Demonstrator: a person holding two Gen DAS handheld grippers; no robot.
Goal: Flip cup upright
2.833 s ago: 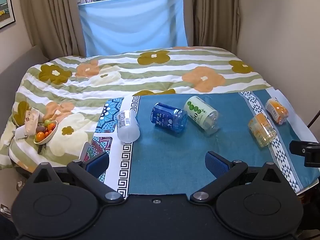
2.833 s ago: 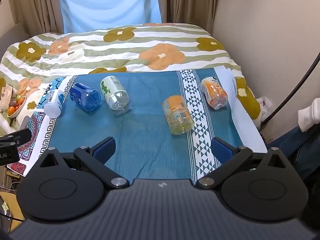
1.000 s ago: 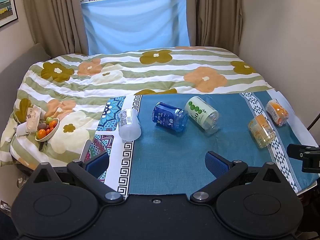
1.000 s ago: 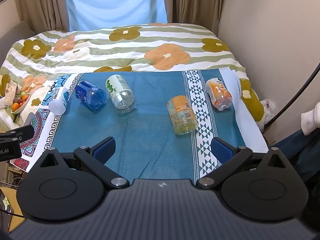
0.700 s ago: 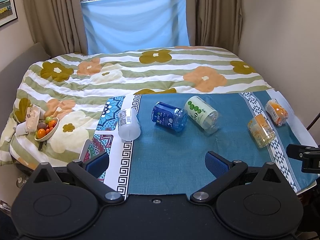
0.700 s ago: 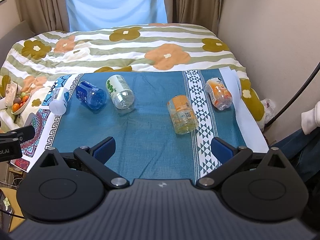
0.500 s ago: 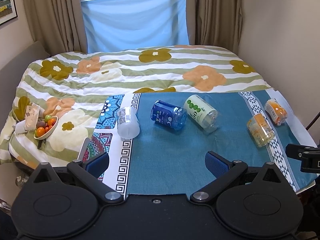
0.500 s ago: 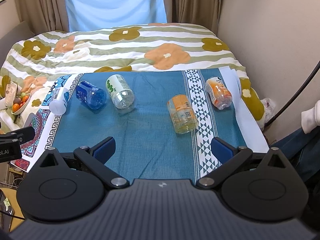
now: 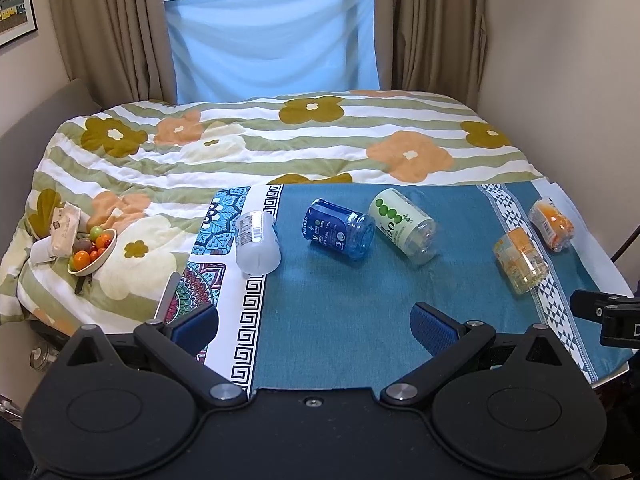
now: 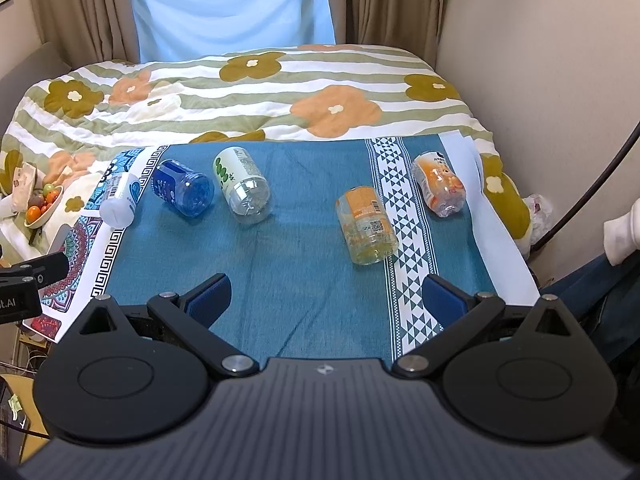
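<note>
Five cups, apparently cut-down plastic bottles, lie on their sides in a loose row across the teal cloth [image 10: 280,280], all well ahead of both tools: the white cup [image 9: 256,242] on the patterned border at far left, then the blue cup [image 9: 340,229], the green-dot cup [image 9: 402,225], the yellow cup [image 10: 366,226] and the orange cup [image 10: 438,184] near the right edge. The left gripper [image 9: 314,326] and the right gripper [image 10: 326,292] both stand with jaws spread wide, holding nothing. The cups appear thin-walled, empty and light; expect the wall to flex under pressure and the smooth body to roll or slip. Take hold across the labelled mid-body with moderate force, avoiding the open rim, which probably deforms most easily. The soft bedding beneath the cloth likely gives an unsteady footing for an upright cup
</note>
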